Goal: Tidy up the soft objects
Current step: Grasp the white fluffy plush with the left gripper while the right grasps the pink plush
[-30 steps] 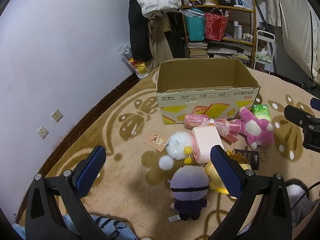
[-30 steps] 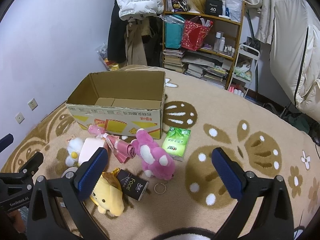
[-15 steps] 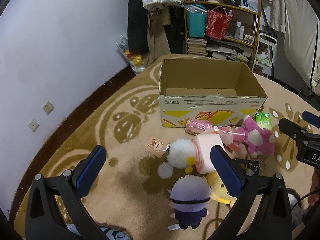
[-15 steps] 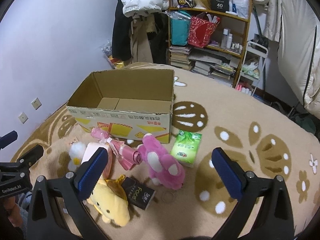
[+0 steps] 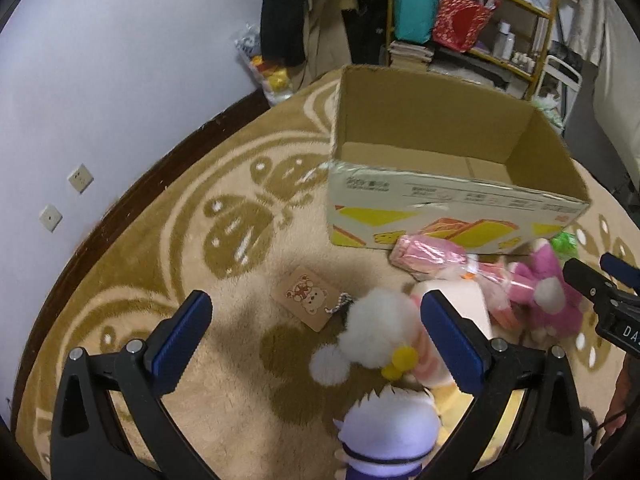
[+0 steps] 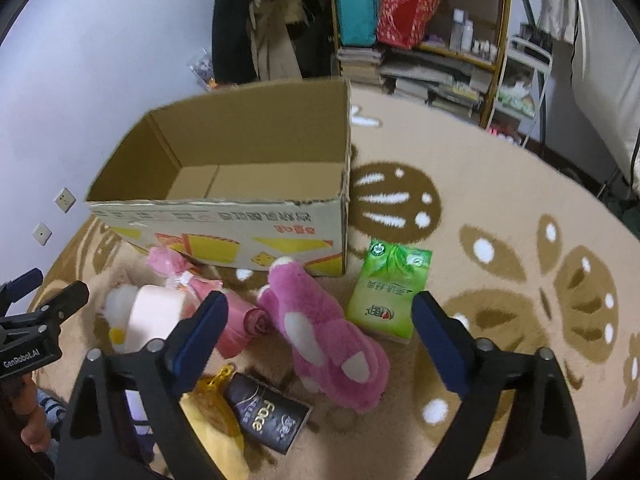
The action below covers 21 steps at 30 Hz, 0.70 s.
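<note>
Black "Face" pack [image 6: 267, 411] and green tissue pack [image 6: 390, 294] flank pink plush [image 6: 326, 330] mid-rug before cardboard box [image 6: 240, 184]. Right gripper [image 6: 316, 330] jaws just narrowed, open around plush; left gripper [image 5: 316, 342] "GenRobot.AI", jaws open.

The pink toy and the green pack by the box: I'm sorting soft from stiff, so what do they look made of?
Pink toy: fuzzy plush, matte nap, white patches. Green pack: probably tissues in glossy plastic film, judging by its sheen and printed wrapper.

One cardboard box [image 6: 240, 224], four plush toys, one tissue pack [image 6: 390, 292], one black packet [image 6: 266, 412]
</note>
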Tool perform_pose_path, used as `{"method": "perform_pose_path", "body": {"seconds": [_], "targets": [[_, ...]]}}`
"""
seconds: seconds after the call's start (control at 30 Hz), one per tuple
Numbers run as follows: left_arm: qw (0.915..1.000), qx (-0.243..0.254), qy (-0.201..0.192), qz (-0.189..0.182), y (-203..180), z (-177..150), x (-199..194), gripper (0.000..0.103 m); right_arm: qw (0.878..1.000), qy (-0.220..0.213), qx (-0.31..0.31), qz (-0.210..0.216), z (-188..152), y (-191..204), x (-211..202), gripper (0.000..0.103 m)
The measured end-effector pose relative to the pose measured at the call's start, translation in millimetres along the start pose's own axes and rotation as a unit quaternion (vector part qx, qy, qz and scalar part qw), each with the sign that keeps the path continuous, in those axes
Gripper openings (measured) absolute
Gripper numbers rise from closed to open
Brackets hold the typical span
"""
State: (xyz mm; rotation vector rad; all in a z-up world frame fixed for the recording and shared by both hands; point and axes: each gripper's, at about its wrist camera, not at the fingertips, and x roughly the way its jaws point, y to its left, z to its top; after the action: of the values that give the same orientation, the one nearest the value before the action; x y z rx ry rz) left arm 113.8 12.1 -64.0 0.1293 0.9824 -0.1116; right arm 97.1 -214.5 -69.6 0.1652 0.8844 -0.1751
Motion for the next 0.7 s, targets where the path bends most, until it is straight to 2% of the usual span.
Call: {"method": "perform_pose_path", "body": {"seconds": [0.17,0.27,0.43,0.57,0.7], "targets": [[0.9993,0.005,0.033,0.015,0.6,5.0,25.8,0.103,1.000,0.025,-0.004,0.008,-1.6,0.7,21.4,0.082],[0.9987,0.015,0.041,0.027,-2.2,7.6,40.6,0.103,0.999,0.036,-0.005,0.011,-5.7,0.9,29.3,0.080],[0.9979,0.019,0.061,0.013,-7.9,0.0,59.5,0.103,0.999,0.040,0.005,0.024,-7.7,-3.5,38.4,0.078],[0.9972,0.025,0.069,-0.008,-14.9,-2.7,61.8,0.103,0.998,0.051,0.007,0.037,-9.3,-4.9,42.7,0.060],[0.9968,0.021,0.076,-0.013,-14.2,-3.4,65.8,0.103,0.998,0.058,-0.012,0.033,-13.0,2.0,47.1,0.053]]}}
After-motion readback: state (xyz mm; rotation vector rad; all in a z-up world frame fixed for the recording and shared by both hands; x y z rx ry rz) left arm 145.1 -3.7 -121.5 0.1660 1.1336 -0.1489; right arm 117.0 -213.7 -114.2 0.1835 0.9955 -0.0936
